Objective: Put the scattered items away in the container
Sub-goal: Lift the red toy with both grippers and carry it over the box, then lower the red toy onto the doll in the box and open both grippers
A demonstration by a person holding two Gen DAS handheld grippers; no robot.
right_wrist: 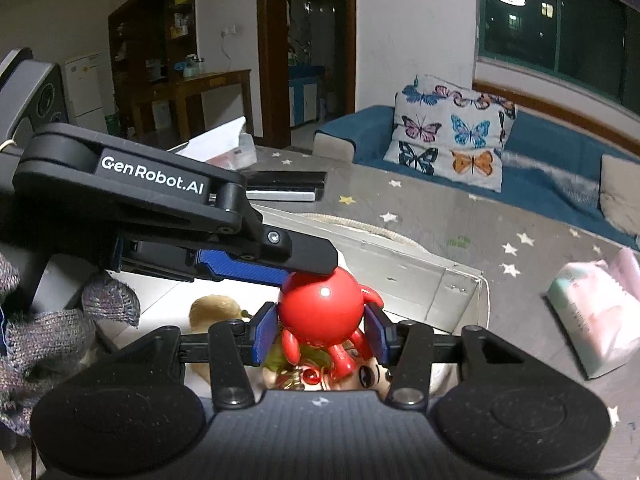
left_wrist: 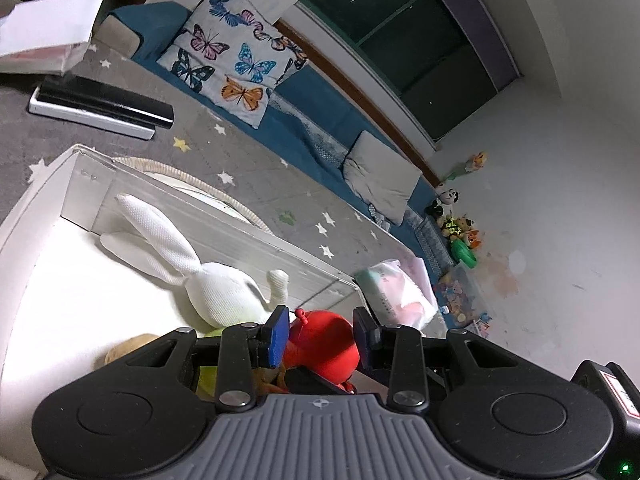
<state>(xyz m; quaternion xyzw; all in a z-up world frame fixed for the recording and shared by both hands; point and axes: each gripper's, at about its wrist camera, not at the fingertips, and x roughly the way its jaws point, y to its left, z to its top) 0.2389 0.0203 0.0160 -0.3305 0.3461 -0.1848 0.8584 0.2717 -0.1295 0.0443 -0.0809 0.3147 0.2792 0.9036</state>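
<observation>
Two grippers [right_wrist: 322, 334] [left_wrist: 322, 330] clamp one red toy [right_wrist: 322, 308] above the box [right_wrist: 440, 280]; uneven release could flick it past the rim.

I see the white box [left_wrist: 48, 208] open on top with bare floor at its near-left, but the white rabbit [left_wrist: 208, 276] fills the middle. My 2 grippers crowd together over the red toy [right_wrist: 322, 312], with other toys beneath.

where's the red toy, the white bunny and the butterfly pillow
red toy [right_wrist: 320, 312], right wrist view, its round body
white bunny [left_wrist: 224, 292], left wrist view, its head
butterfly pillow [left_wrist: 236, 56], left wrist view, its printed front
</observation>
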